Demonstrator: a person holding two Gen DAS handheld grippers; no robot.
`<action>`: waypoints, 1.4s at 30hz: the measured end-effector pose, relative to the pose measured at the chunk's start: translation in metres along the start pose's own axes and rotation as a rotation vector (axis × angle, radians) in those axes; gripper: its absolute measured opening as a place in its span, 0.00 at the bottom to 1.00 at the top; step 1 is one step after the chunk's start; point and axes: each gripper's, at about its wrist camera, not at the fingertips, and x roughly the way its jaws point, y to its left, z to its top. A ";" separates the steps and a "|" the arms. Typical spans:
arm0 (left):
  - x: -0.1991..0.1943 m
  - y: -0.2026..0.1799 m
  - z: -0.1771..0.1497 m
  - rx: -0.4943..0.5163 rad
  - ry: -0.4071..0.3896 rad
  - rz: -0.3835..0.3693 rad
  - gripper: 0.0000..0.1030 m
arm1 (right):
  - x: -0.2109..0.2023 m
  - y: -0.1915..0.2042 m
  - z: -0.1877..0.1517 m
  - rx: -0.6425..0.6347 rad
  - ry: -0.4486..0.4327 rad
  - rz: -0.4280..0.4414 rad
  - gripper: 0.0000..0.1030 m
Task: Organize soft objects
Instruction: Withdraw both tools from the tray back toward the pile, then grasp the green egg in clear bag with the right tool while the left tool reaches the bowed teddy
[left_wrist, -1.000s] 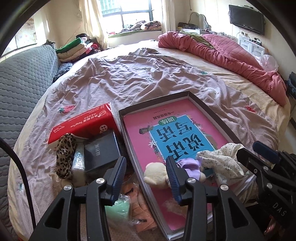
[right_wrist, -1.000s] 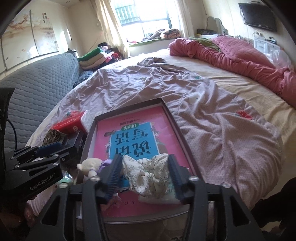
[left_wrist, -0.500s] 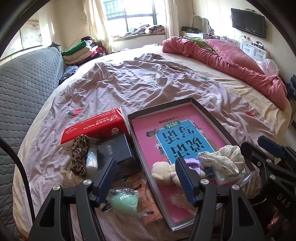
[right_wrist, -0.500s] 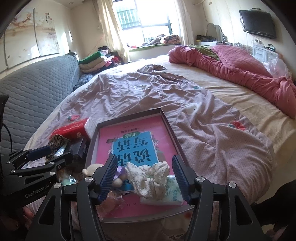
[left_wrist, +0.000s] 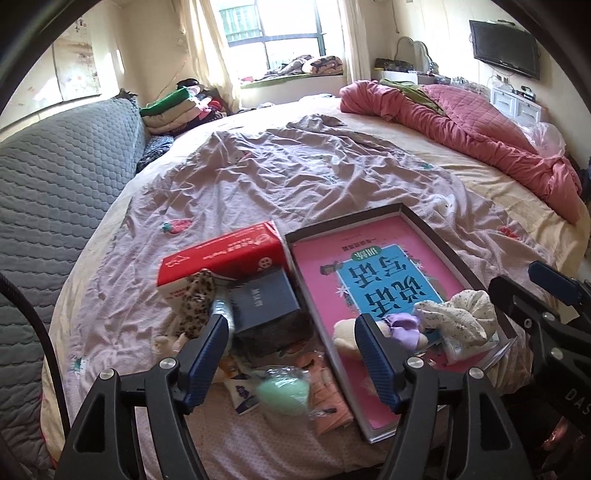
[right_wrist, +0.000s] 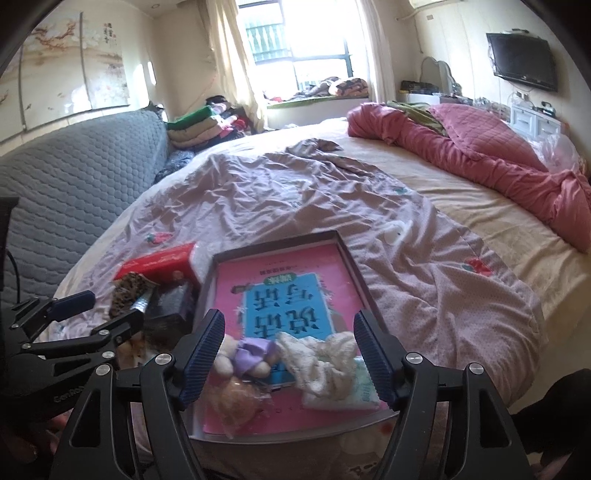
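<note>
Daylight from window at far wall, blown out w/ glare. Bed evenly lit, soft shadows. Strong fisheye bend + dark vignette at corners. Nearest items slightly blurred.

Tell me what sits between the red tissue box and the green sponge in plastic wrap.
A dark navy box sits between the red tissue box and the wrapped green sponge, seen in the left wrist view.

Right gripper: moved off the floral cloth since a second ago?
Yes. The right gripper has pulled up and back; its jaws have just been opening, and the floral cloth lies free in the pink-lined box.
</note>
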 end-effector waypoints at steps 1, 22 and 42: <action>-0.002 0.003 0.000 -0.004 -0.004 0.007 0.68 | -0.002 0.003 0.001 -0.006 -0.007 0.006 0.72; -0.019 0.056 -0.010 -0.074 -0.013 0.061 0.75 | -0.013 0.062 0.009 -0.108 -0.002 0.039 0.73; -0.008 0.115 -0.026 -0.168 0.012 0.088 0.76 | 0.001 0.080 -0.001 -0.151 0.039 0.043 0.73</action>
